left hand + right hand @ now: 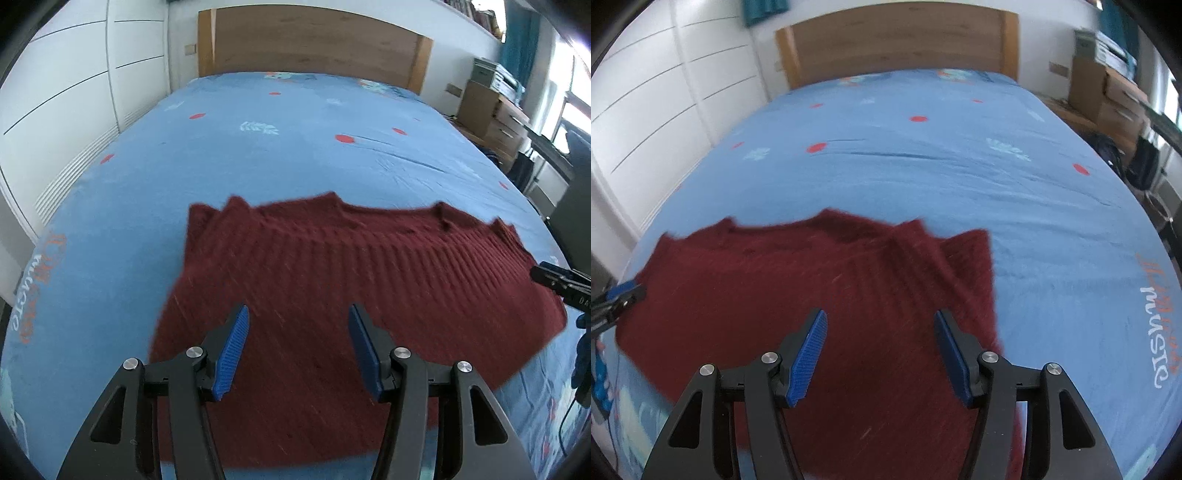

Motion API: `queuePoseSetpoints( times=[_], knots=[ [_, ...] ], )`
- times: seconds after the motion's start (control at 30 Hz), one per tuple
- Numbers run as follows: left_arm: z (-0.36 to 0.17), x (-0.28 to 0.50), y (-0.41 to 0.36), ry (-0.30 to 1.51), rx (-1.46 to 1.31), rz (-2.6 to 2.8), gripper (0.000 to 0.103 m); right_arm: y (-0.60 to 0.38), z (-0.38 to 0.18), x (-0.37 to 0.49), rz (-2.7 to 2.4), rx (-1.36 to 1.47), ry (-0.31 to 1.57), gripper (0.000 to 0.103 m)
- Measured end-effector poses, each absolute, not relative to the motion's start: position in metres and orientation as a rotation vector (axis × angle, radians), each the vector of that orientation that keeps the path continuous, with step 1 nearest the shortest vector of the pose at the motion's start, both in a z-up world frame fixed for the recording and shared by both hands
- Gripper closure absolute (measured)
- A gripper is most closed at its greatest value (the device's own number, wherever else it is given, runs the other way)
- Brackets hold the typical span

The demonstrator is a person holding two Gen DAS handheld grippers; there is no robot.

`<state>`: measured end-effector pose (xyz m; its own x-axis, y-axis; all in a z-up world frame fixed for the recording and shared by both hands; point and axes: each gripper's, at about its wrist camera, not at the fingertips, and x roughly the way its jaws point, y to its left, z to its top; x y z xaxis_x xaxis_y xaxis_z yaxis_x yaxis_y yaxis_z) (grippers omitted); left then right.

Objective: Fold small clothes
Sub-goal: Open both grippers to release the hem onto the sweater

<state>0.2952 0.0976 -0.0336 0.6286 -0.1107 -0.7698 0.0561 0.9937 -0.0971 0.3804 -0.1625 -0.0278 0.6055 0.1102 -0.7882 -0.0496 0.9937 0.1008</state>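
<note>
A dark red ribbed knit garment [332, 280] lies spread on the blue bedsheet [258, 155] near the bed's front edge; it also shows in the right wrist view [798, 280]. My left gripper [298, 314] is open and empty, hovering above the garment's near left part. My right gripper [880, 317] is open and empty above the garment's near right part. The right gripper's tip shows at the right edge of the left wrist view [554, 278]. The left gripper's tip shows at the left edge of the right wrist view [620, 295].
A wooden headboard [314, 40] stands at the far end of the bed. White wardrobe doors [66, 92] run along the left. Wooden drawers and boxes [495, 110] stand at the right by a window.
</note>
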Motion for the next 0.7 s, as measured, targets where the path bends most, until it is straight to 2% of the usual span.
queuePoseSetpoints(
  times=[0.27, 0.7],
  knots=[
    [-0.062, 0.274, 0.088, 0.895, -0.038, -0.043, 0.052, -0.161, -0.058, 0.344, 0.08, 0.036, 0.968, 0.041],
    [-0.068, 0.271, 0.081, 0.87, -0.036, -0.023, 0.048, -0.185, -0.055, 0.332, 0.025, 0.04, 0.974, 0.041]
  ],
)
